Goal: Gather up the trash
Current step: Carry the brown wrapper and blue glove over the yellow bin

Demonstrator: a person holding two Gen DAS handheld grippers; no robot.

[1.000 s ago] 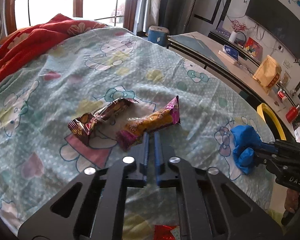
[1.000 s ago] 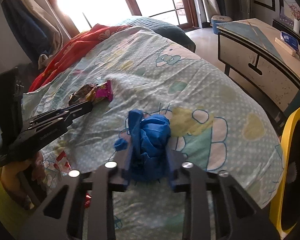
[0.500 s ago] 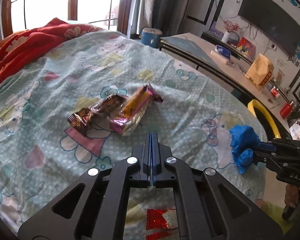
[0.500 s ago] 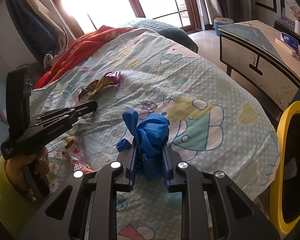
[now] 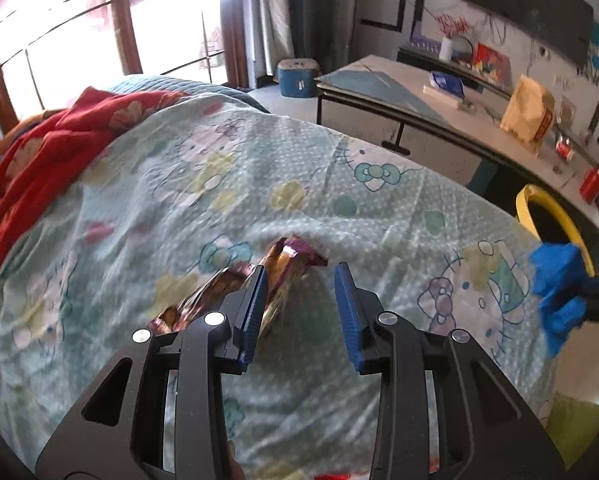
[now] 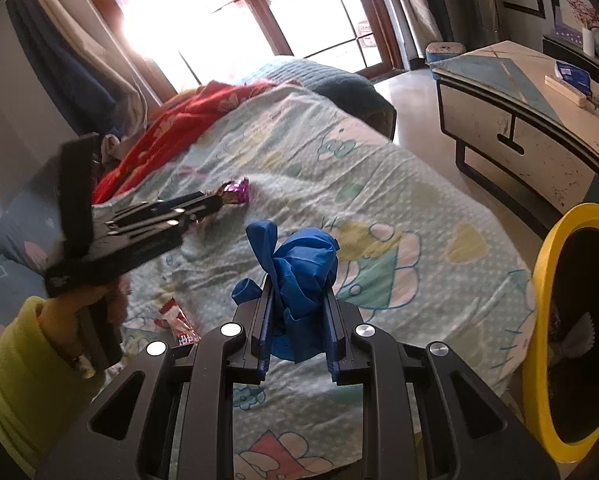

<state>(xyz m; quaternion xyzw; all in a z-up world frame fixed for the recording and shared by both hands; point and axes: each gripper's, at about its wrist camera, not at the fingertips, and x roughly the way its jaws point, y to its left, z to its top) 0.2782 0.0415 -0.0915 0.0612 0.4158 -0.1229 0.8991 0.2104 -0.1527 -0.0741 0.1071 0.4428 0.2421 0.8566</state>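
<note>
Blue glove [image 6: 299,280] clamped in our right gripper [image 6: 297,328]; left gripper [image 5: 301,308], just opening, fingers apart over wrappers [image 5: 283,268] on bed [image 5: 219,184].

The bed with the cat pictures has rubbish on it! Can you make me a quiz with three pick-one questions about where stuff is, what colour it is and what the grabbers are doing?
1. Where is the yellow-rimmed bin?
A. On the bed
B. Beside the bed's edge, on the right of the right wrist view
C. On the long cabinet

2. What colour is the crumpled glove in the right gripper?
A. Blue
B. Red
C. White

3. How is the left gripper?
A. Clamped on the glove
B. Open, at the snack wrappers on the bedsheet
C. Inside the bin

Answers:
1 B: its yellow rim stands past the sheet's edge.
2 A: blue folds bulge up between the pads.
3 B: its jaws have just been opening, with one wrapper's end between them, not pinched.
</note>
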